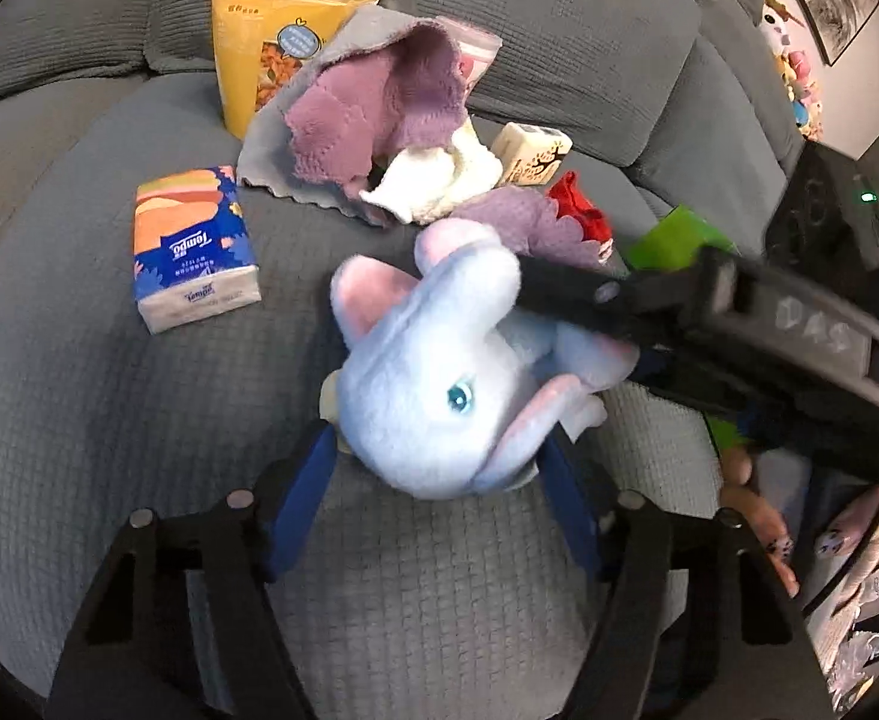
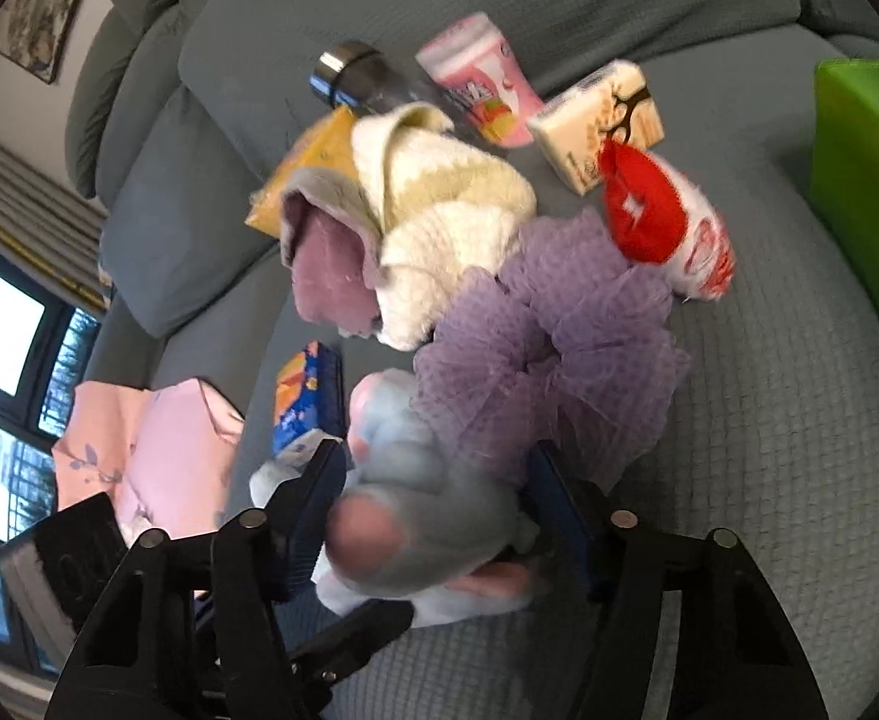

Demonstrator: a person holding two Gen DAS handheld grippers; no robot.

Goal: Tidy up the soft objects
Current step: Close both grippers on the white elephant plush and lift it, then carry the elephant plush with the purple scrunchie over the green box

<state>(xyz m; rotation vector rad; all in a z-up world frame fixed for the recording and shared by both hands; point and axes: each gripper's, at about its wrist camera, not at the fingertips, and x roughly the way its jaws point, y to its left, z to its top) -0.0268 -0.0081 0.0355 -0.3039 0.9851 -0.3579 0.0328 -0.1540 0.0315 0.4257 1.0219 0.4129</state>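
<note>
A pale blue plush toy [image 1: 433, 384] with pink ears and a teal eye sits between the blue fingers of my left gripper [image 1: 439, 444], which press its sides. My right gripper [image 2: 433, 468] is shut on the same plush toy [image 2: 415, 516], blurred there; one of its black fingers [image 1: 565, 291] lies across the toy's top in the left wrist view. Just beyond the toy lie a purple mesh pouf [image 2: 559, 348], a cream towel [image 2: 439, 228] and a mauve-and-grey cloth [image 1: 373, 114], all on the grey sofa seat [image 1: 109, 420].
A tissue pack [image 1: 193, 246] lies left of the toy. A yellow box [image 1: 265, 42], a bottle [image 2: 361, 78], a pink bag [image 2: 481, 78], a cream pack [image 2: 601, 120] and a red-white packet [image 2: 667, 222] sit behind. A green box [image 2: 859, 180] stands right, pink fabric [image 2: 163, 450] left.
</note>
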